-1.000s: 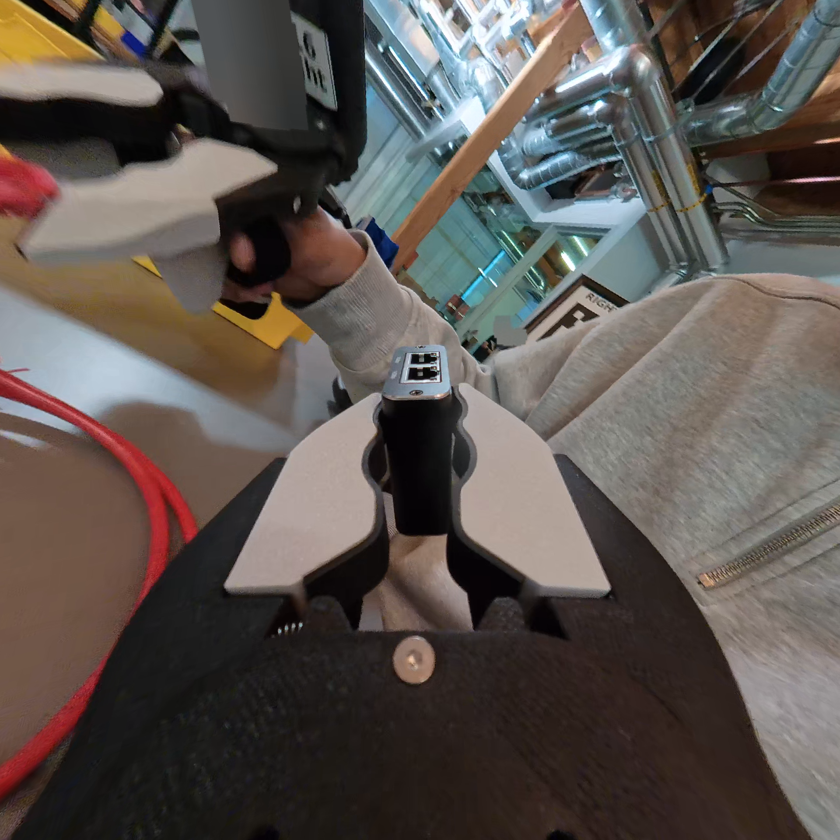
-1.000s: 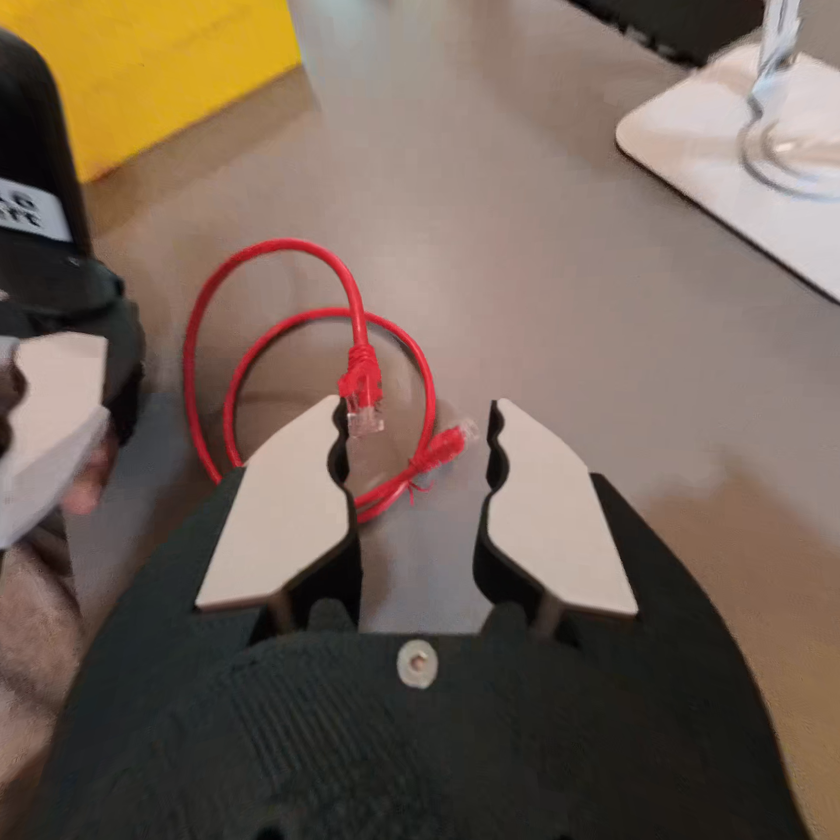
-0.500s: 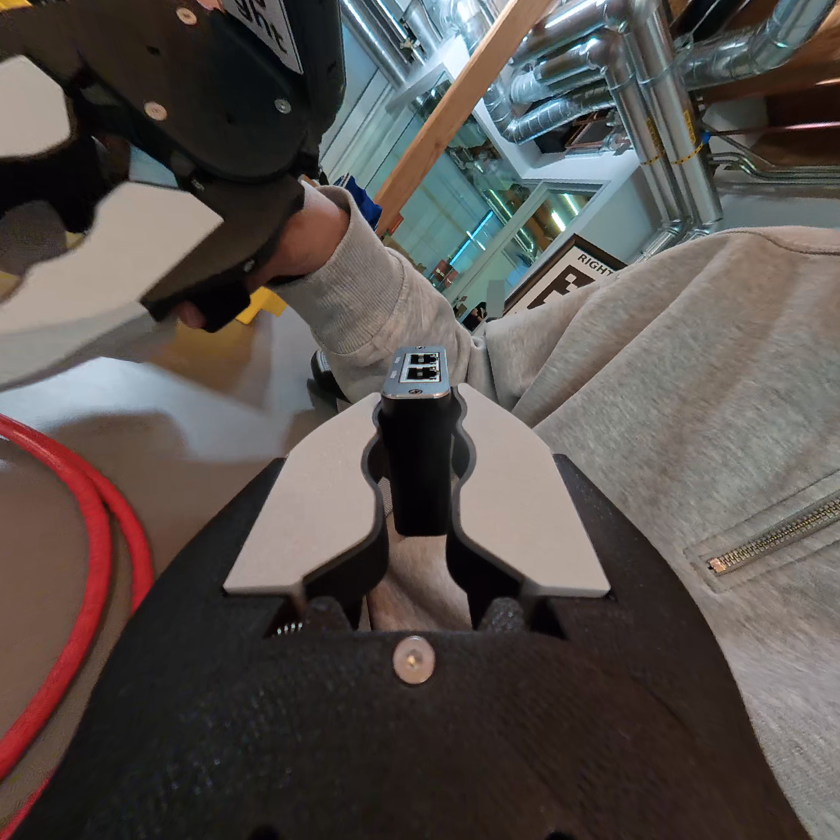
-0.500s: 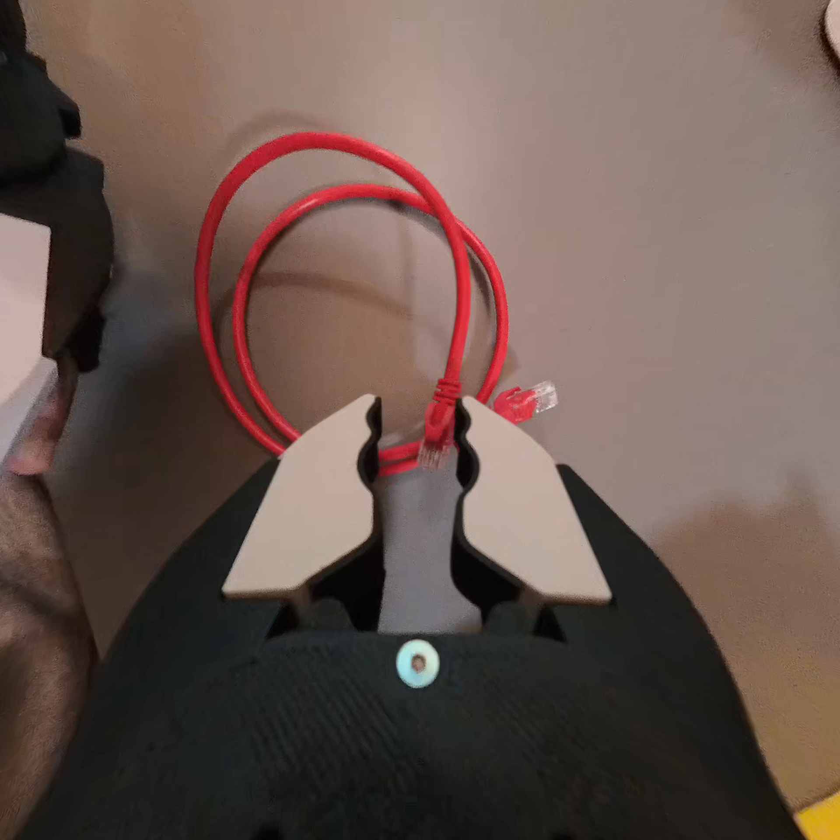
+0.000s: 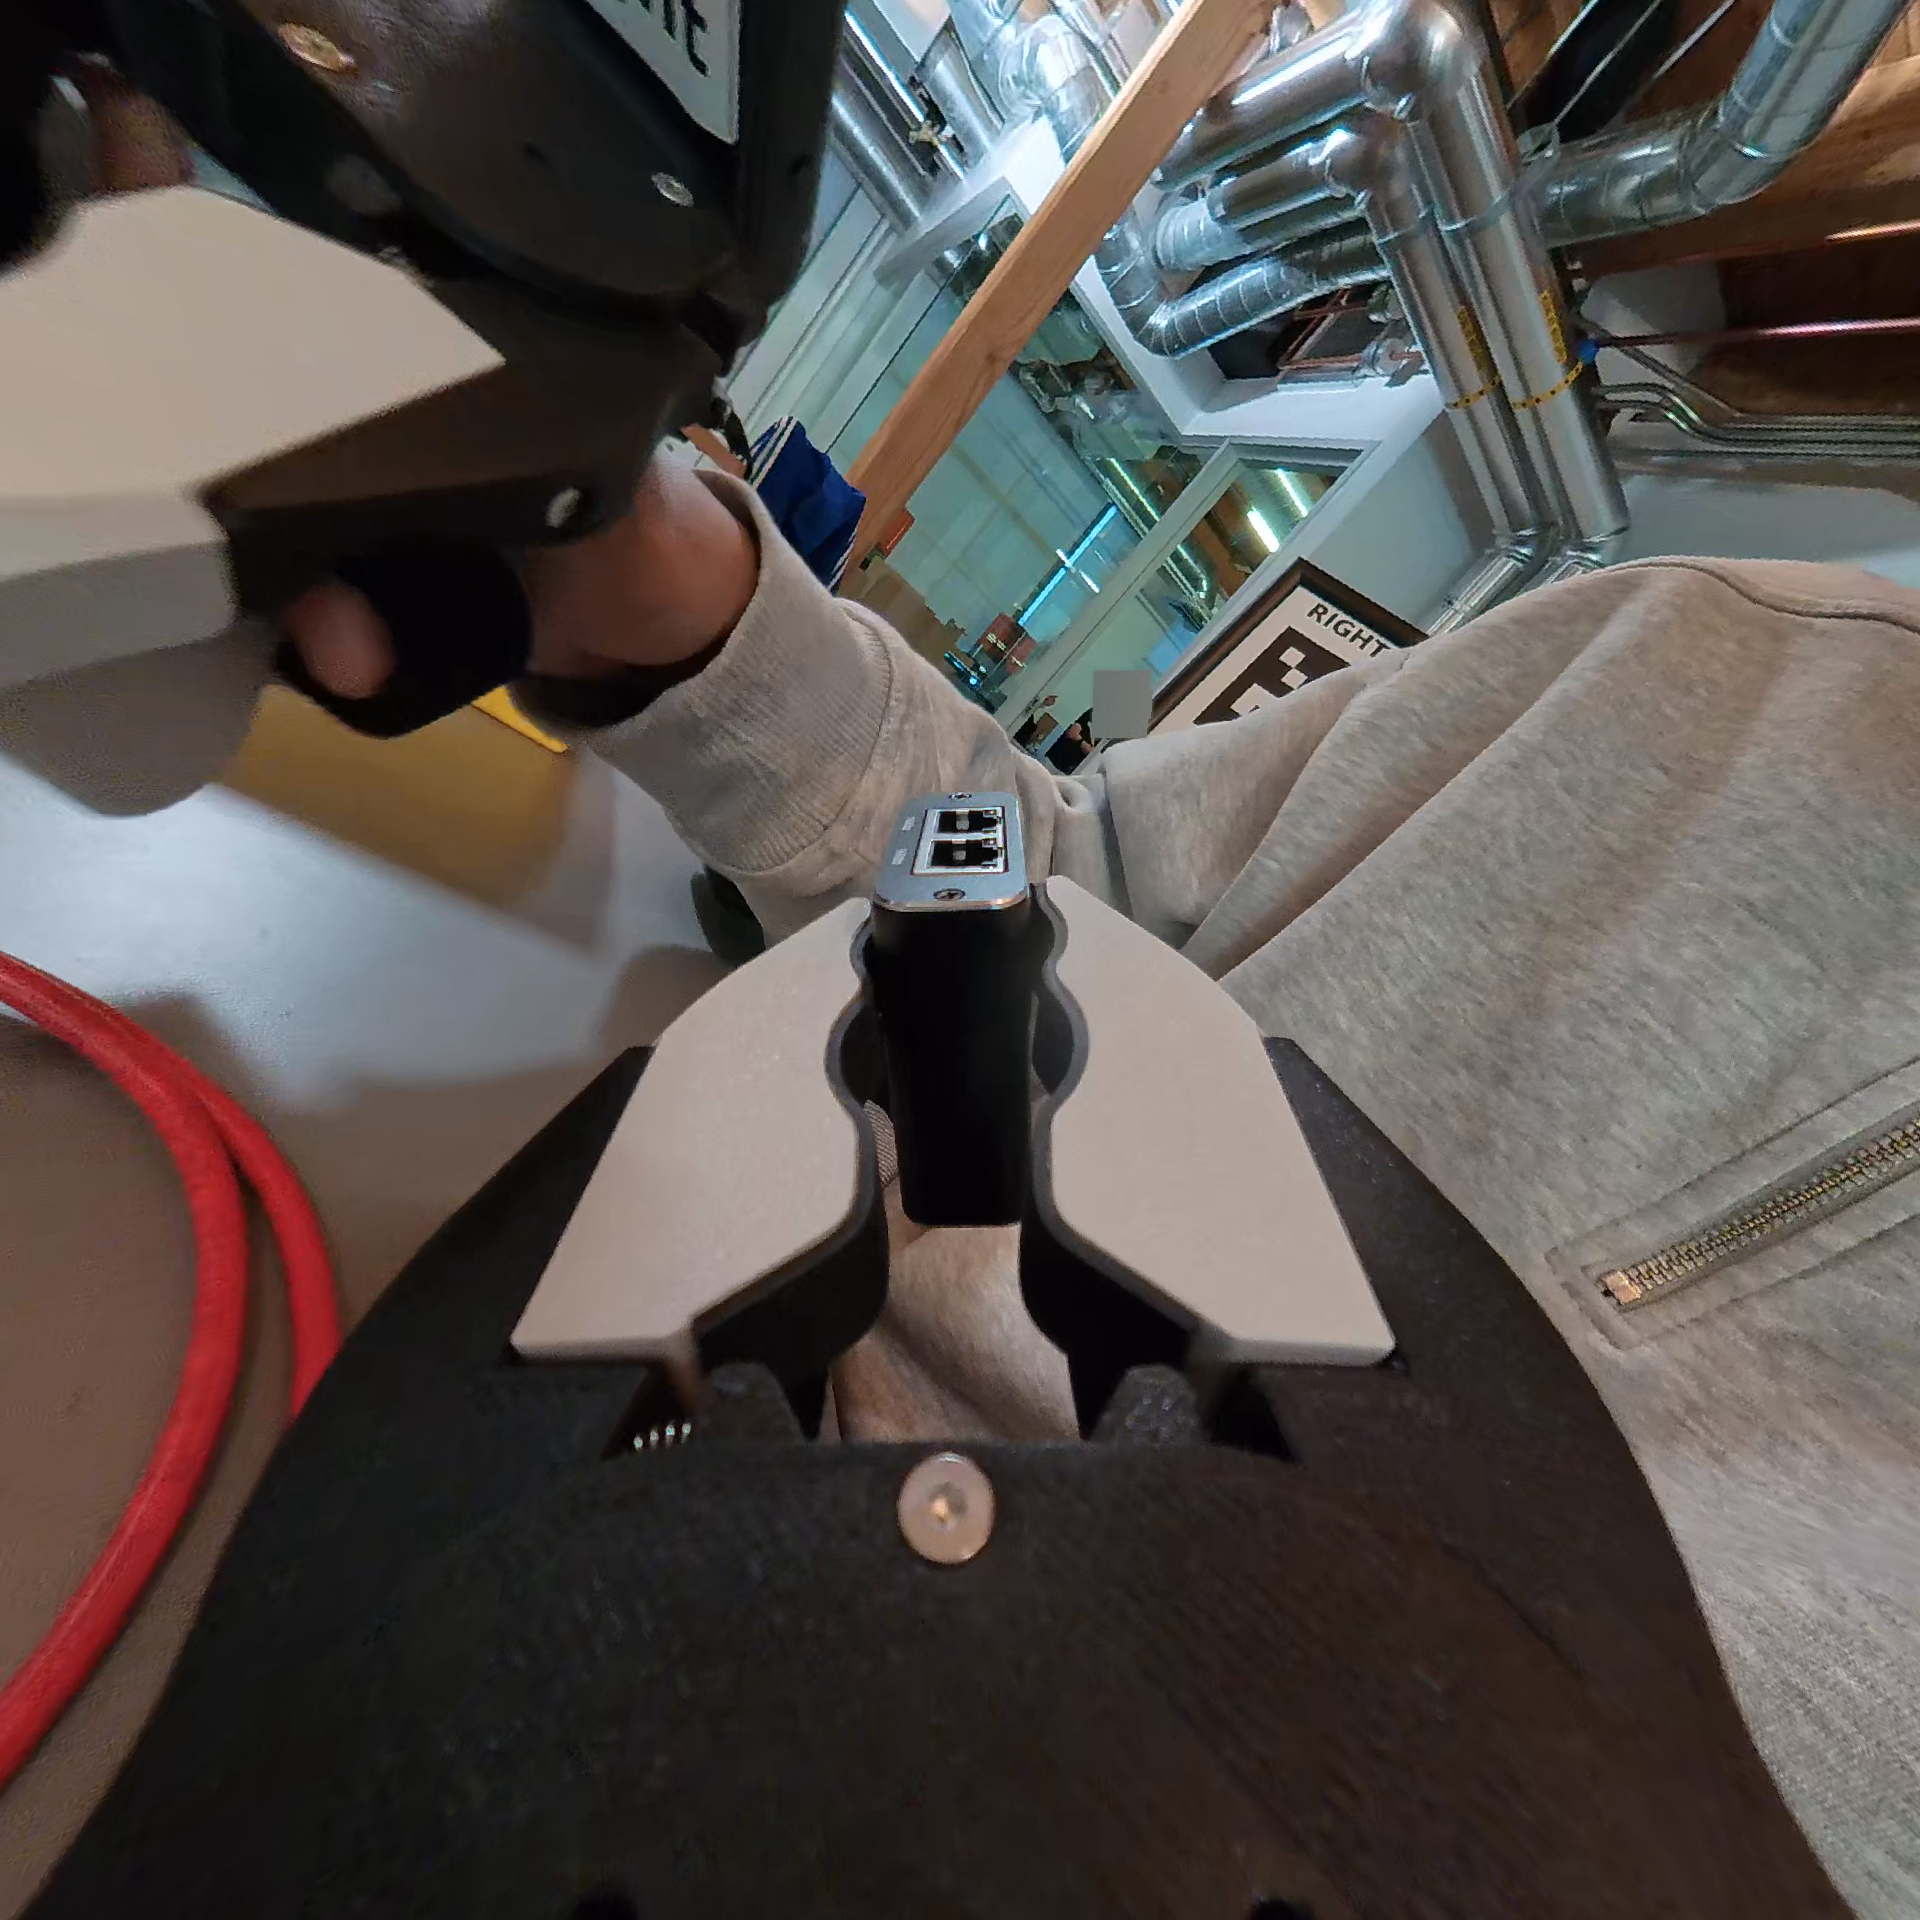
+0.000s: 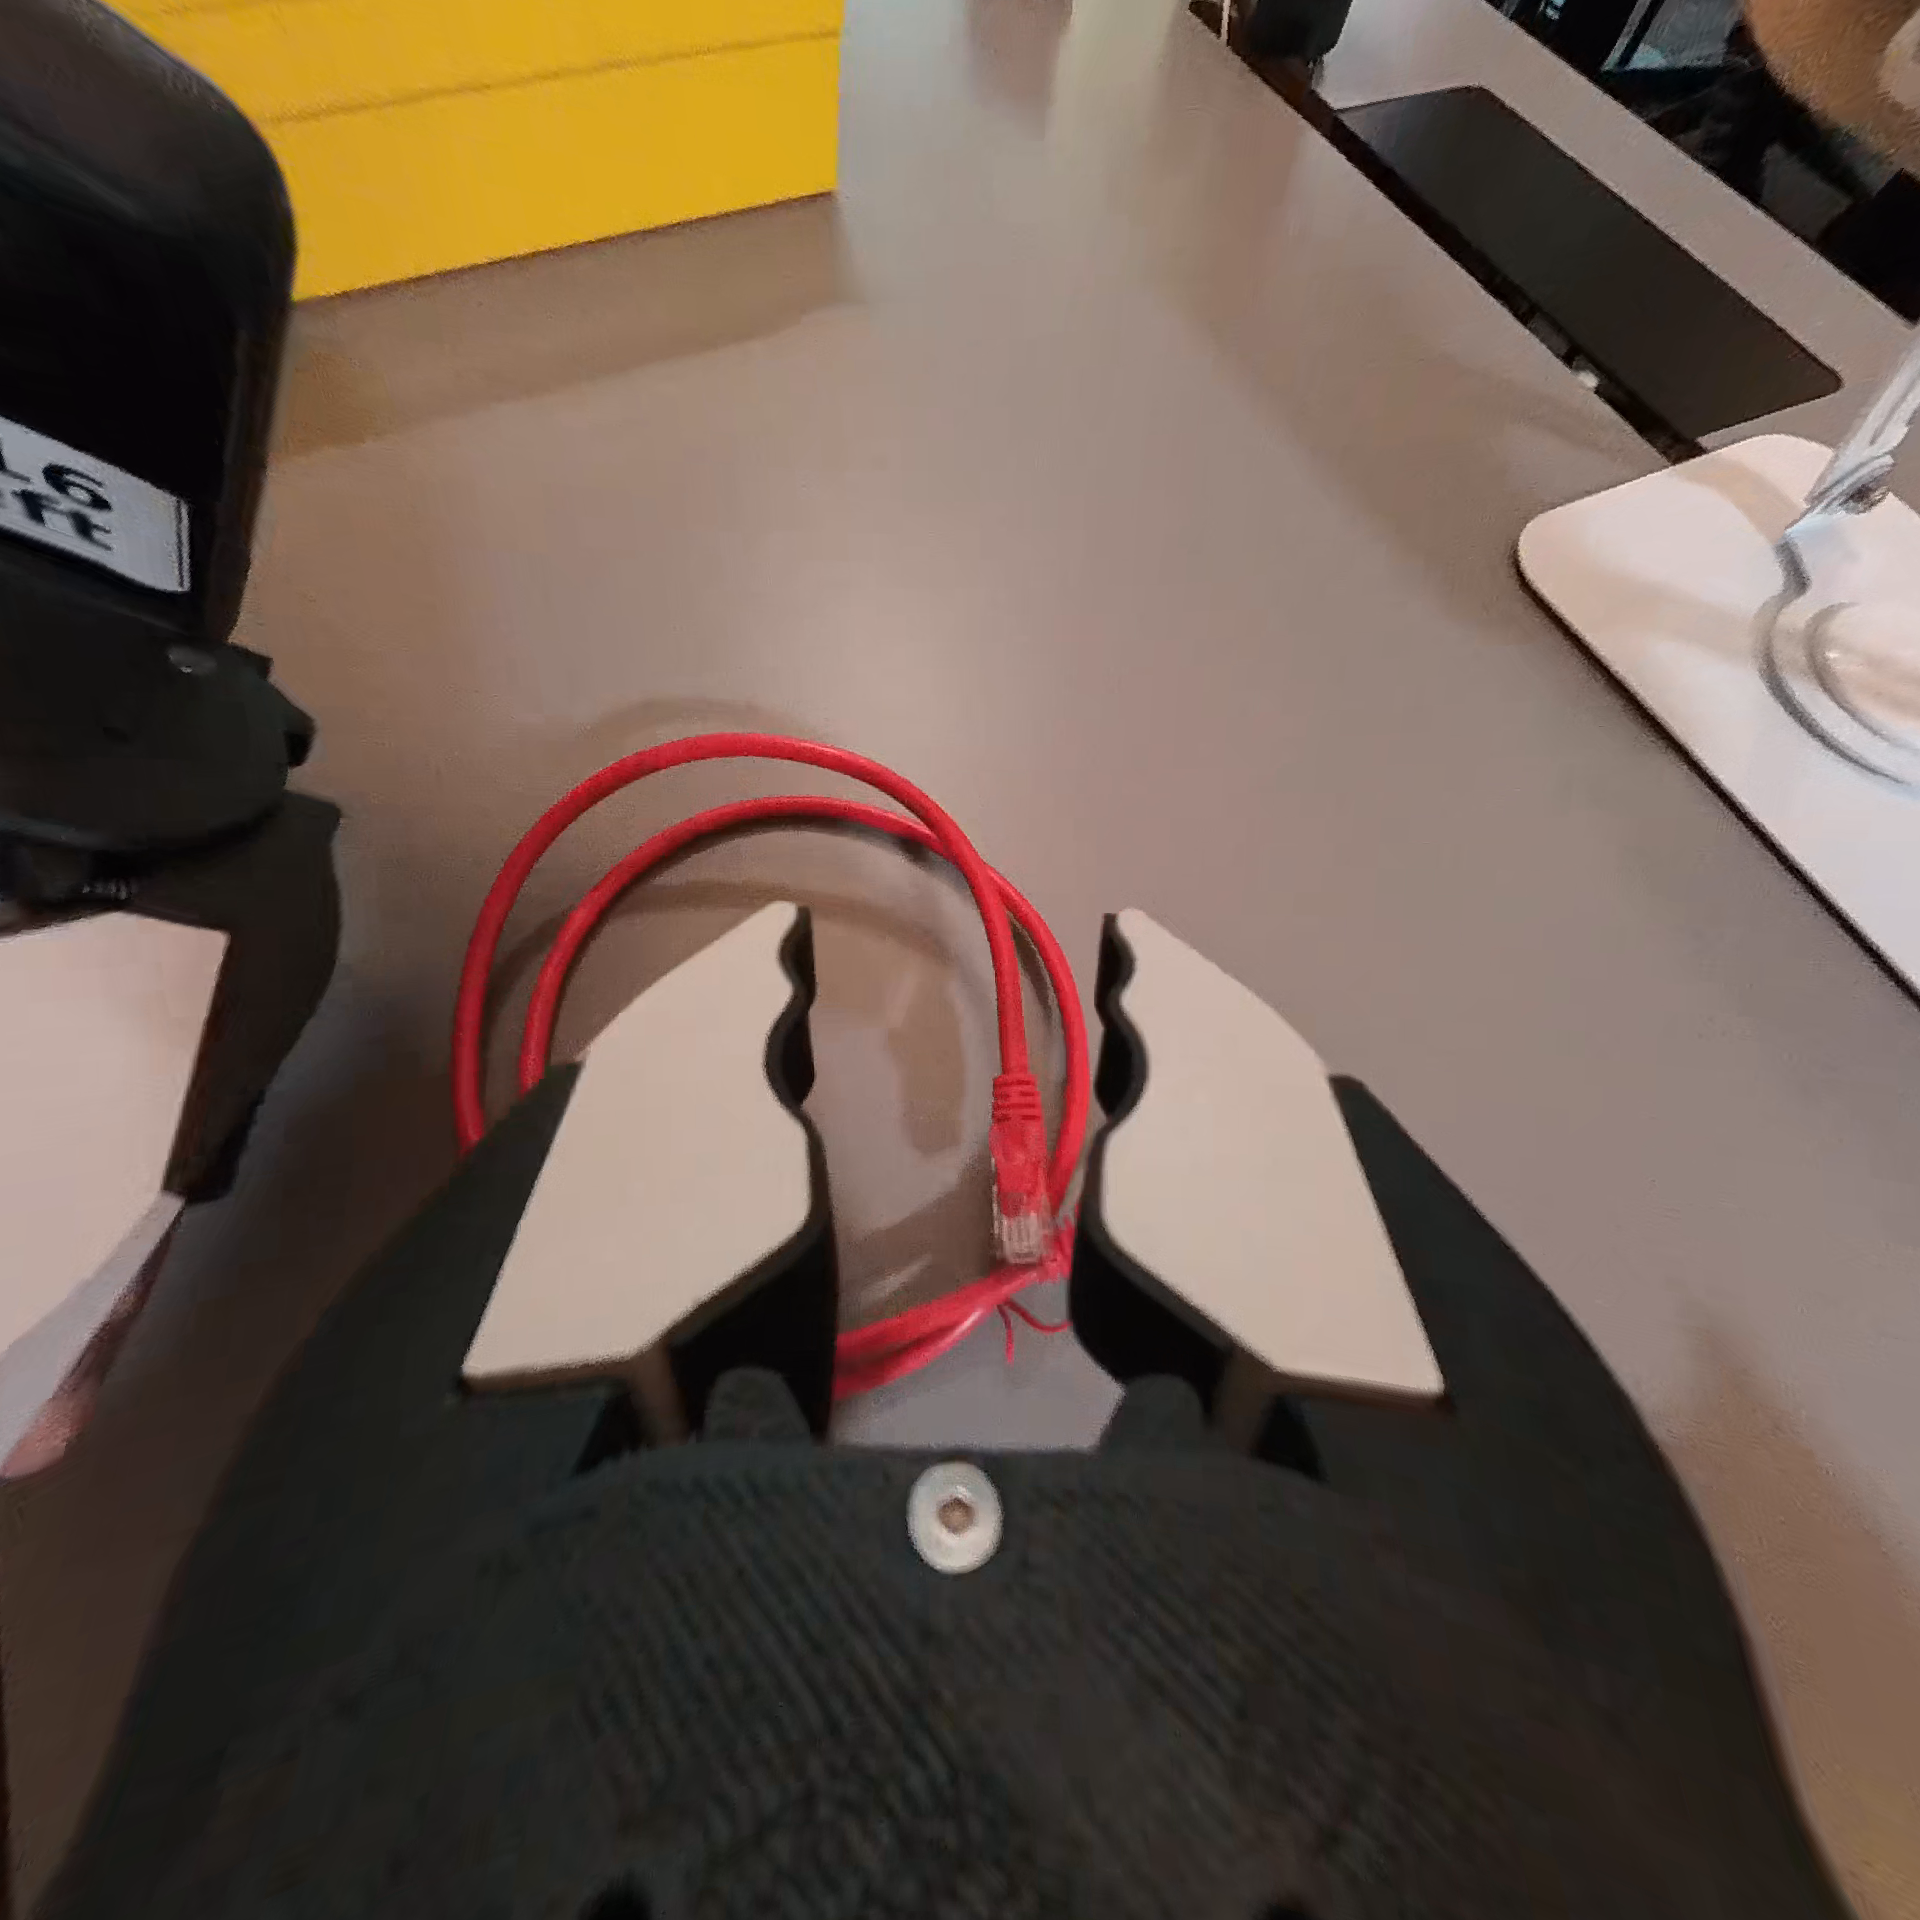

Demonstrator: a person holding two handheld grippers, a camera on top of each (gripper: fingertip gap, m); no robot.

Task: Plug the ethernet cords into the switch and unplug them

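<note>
My left gripper is shut on a black switch, held upright with its silver end and two empty ports facing away. A red ethernet cord lies coiled on the grey table. My right gripper is open over the coil. One clear plug lies between its fingers, close to the right finger, and is not gripped. The other plug is hidden. The cord also shows at the left of the left wrist view, with the right gripper above it.
A yellow box stands at the back left of the table. A white base plate with a clear stand sits at the right, a black slab behind it. The person's grey sweatshirt fills the right of the left wrist view.
My right gripper narrowed around the plug half a second ago and has opened wide again, its view tilting up. The left gripper has kept still with the switch.
</note>
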